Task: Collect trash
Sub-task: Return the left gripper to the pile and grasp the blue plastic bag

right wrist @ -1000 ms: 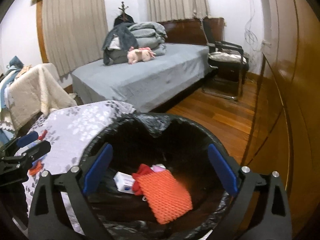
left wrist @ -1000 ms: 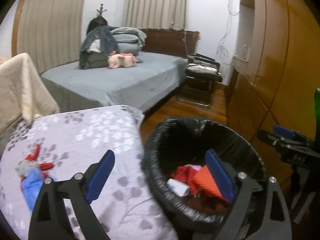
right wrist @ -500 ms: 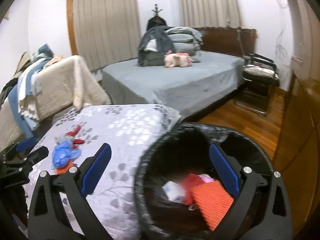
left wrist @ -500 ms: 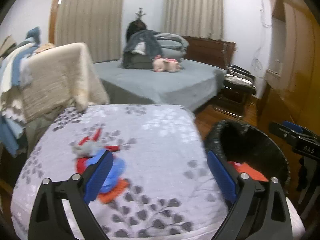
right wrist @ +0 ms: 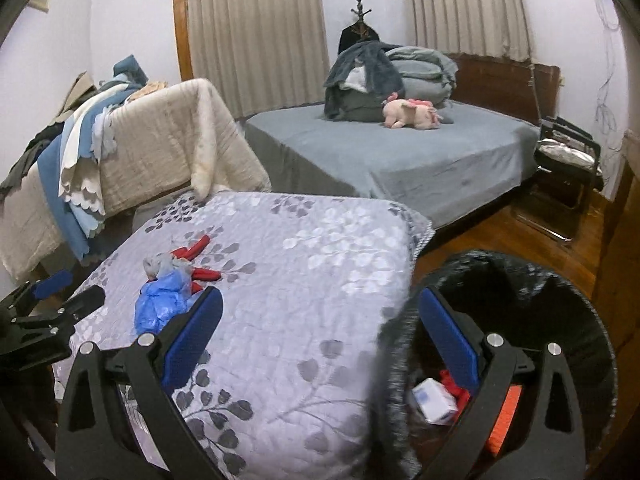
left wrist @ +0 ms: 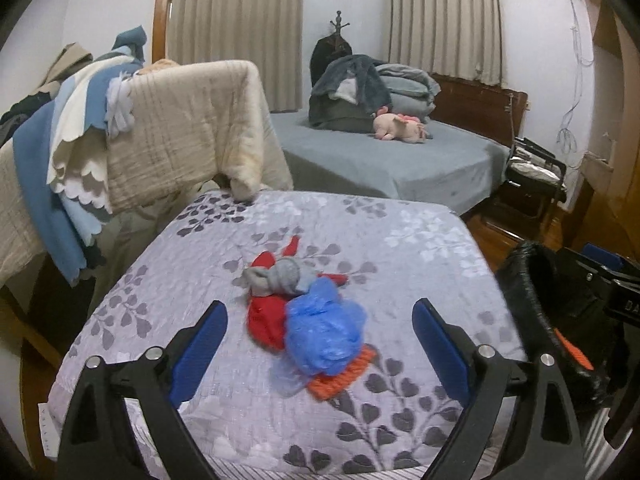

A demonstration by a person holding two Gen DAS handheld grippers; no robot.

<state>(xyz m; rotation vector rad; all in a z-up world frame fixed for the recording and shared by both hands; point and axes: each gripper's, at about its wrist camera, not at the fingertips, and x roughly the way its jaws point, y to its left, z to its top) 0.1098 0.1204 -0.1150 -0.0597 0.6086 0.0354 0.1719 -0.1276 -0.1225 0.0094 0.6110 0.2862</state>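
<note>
Blue crumpled plastic [left wrist: 324,328] lies in a small heap with red scraps [left wrist: 266,320], a grey wad [left wrist: 276,276] and an orange knitted piece [left wrist: 342,372] on the bench covered in a grey leaf-patterned quilt [left wrist: 400,240]. The left claw [left wrist: 320,344] hangs over the heap, spread wide and empty; the right claw [right wrist: 320,336], likewise released, straddles the rim of the black-lined trash bin [right wrist: 560,288], which already holds some trash. The step in hand looks like reaching for the next piece: the left claw should descend and close around the blue plastic.
</note>
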